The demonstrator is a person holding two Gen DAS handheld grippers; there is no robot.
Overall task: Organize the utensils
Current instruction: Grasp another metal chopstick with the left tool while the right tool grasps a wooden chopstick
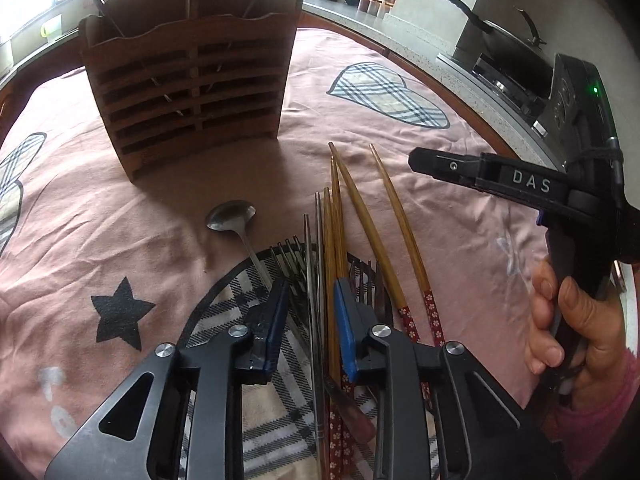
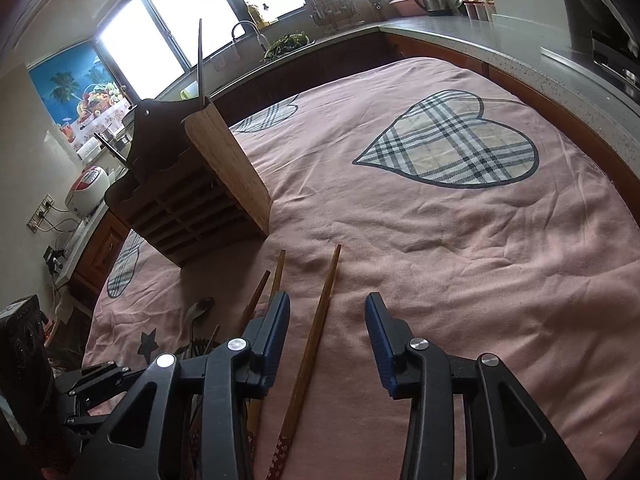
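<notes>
1. Utensil pile lies on the pink cloth covering the tabletop, in front of the wooden caddy. Long axes run roughly from the left wrist camera toward the caddy.
2. Bamboo chopsticks: plain tips point toward the caddy, red flowered ends toward the camera; they fan slightly apart to the right.
3. Metal chopsticks lie parallel, just left of two darker wooden ones.
4. Spoon: bowl toward the caddy, handle running back under the left gripper.
5. Forks: tines point toward the caddy, partly hidden by the pile.
6. Left gripper: jaws narrowly parted, straddling the metal and wooden chopsticks; contact with them cannot be told.
7. Right gripper: jaws wide apart, holding nothing; one bamboo chopstick lies on the cloth between them, tip away from the camera.
8. Caddy stands upright, with thin utensil handles sticking up from its compartments.
</notes>
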